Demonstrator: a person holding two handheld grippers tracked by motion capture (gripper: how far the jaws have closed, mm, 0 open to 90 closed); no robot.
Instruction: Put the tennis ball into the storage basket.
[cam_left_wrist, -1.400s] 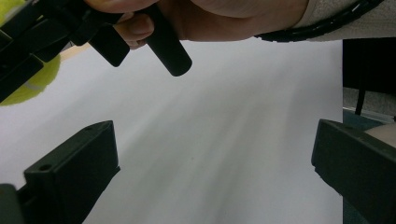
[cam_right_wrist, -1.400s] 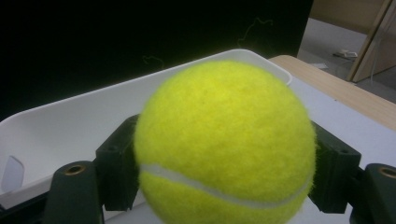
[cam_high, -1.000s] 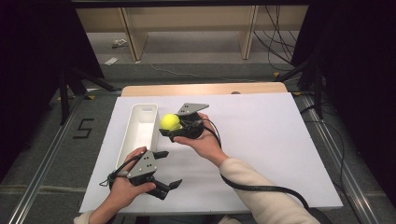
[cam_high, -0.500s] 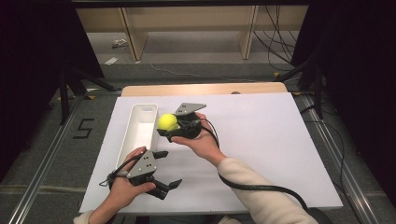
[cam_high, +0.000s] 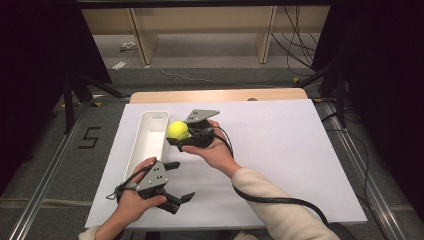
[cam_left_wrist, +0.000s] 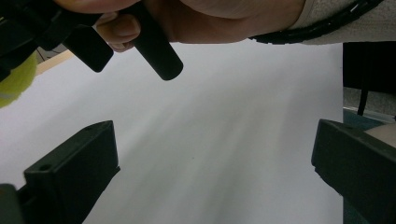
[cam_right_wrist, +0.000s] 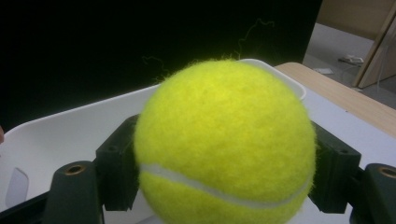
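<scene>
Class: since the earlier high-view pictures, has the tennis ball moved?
Yes. The tennis ball in the right tool has shifted slightly left, toward the white bin.

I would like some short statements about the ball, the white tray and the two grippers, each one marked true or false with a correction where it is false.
1. The right gripper is shut on the tennis ball. True.
2. The tennis ball lies on the floor of the white tray. False: it is held between the jaws, at the tray's right rim.
3. The left gripper is open and holds nothing. True.
4. The white tray stands to the right of the person's right hand. False: it stands to its left.
5. The left gripper is over the white tabletop. True.
</scene>
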